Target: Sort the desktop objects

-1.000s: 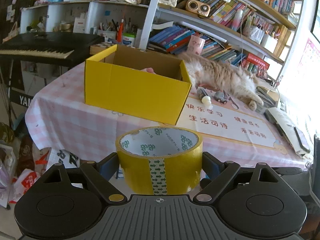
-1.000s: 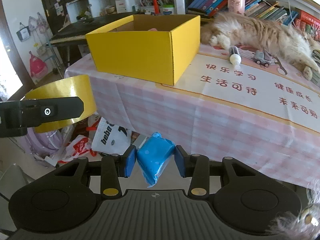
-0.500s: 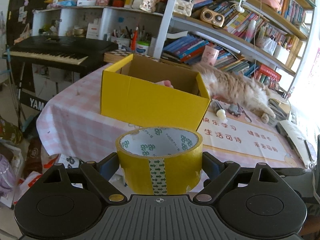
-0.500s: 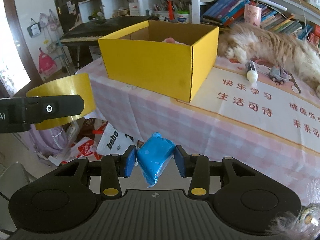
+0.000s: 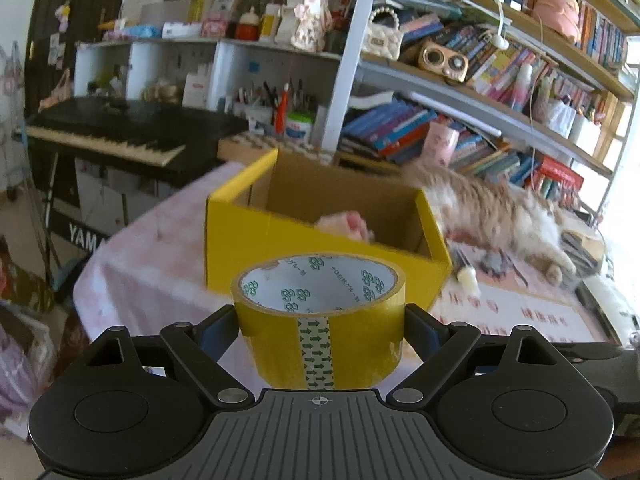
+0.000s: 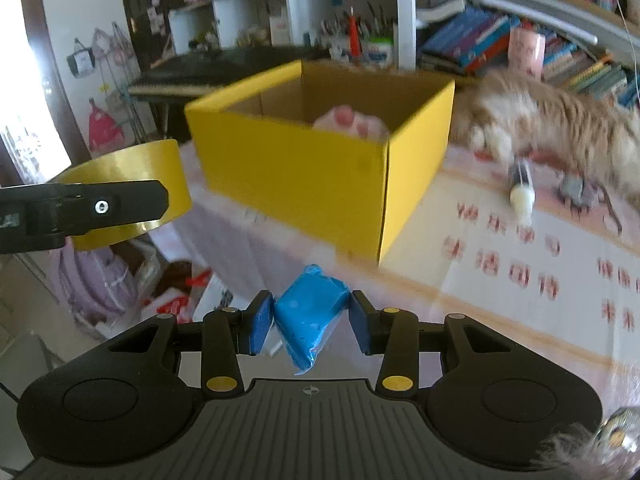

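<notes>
Left gripper clamps tape roll, right gripper grips blue packet; box at 12 o'clock awaits both

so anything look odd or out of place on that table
Yes: a fluffy cat lies stretched on the table right behind the yellow box, beside a small bottle lying on its side. Nothing looks spilled or damaged.

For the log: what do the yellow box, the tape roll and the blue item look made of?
Yellow box: corrugated cardboard, brown inside, matte yellow outside. Tape roll: glossy plastic film on a printed, likely paper, core. Blue item: soft and wrapped in shiny film, judging by its crimped end; contents unclear.
</notes>
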{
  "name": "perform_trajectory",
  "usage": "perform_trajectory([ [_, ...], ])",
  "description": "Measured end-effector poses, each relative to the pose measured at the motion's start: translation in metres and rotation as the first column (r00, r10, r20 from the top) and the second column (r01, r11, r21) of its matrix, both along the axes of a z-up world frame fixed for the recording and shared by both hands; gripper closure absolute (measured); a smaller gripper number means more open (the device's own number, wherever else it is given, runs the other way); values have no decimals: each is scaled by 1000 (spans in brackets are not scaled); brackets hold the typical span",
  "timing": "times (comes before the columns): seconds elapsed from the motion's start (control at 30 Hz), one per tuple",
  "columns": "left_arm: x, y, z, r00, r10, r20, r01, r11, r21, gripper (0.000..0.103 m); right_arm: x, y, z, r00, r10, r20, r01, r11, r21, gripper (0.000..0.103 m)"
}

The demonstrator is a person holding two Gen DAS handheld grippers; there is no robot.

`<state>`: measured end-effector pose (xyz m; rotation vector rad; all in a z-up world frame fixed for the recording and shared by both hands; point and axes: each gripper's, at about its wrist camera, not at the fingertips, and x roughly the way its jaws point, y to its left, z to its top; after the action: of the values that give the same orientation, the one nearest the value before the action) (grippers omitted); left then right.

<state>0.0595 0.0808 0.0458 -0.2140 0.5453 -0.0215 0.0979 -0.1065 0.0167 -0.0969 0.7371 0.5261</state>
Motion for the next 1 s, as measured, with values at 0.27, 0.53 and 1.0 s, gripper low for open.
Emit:
perform_trajectory([
  [0.27,58,-3,22,996,-1,94,-6,997,75,13,54,-13,29,995,-38,91,30,995,91,65],
  [0.53,109,-11,23,995,-10,103,-4,991,133,13,105,-20,53,988,-32,152,7,987,158,82],
  [1.0,152,-33,2,999,-47,6,45,987,153,13,153,-56,46,983,-141,115,122,979,162,86],
])
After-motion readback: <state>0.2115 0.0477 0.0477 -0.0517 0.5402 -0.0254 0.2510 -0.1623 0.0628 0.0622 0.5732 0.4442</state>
